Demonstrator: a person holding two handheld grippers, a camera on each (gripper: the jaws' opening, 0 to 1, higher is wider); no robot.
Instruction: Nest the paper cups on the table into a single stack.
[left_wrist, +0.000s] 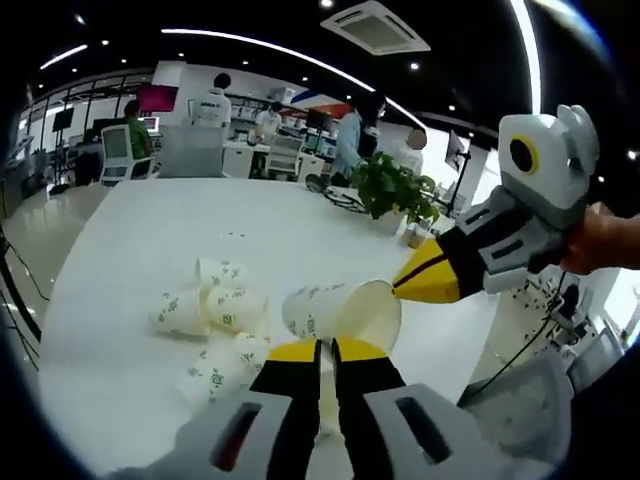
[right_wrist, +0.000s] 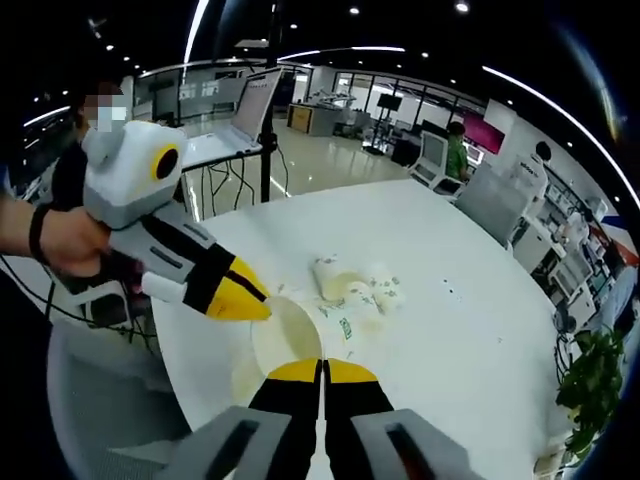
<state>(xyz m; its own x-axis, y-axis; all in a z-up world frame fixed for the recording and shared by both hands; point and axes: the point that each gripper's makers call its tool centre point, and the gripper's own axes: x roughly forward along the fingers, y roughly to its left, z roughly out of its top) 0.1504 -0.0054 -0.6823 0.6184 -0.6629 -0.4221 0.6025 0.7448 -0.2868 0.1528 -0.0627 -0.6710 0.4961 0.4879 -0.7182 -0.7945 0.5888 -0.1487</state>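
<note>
Loose cups lie on their sides on the white table. Right of them, the left gripper pinches a held cup's rim; the right gripper clamps its opposite edge.

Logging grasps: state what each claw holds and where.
Both claws pinch one paper cup by its rim: the left claw at the near edge, the right claw at the side edge.

My hand-held gripper is yellow-tipped, black and grey; the paper cups are white with green print; the table is white.
</note>
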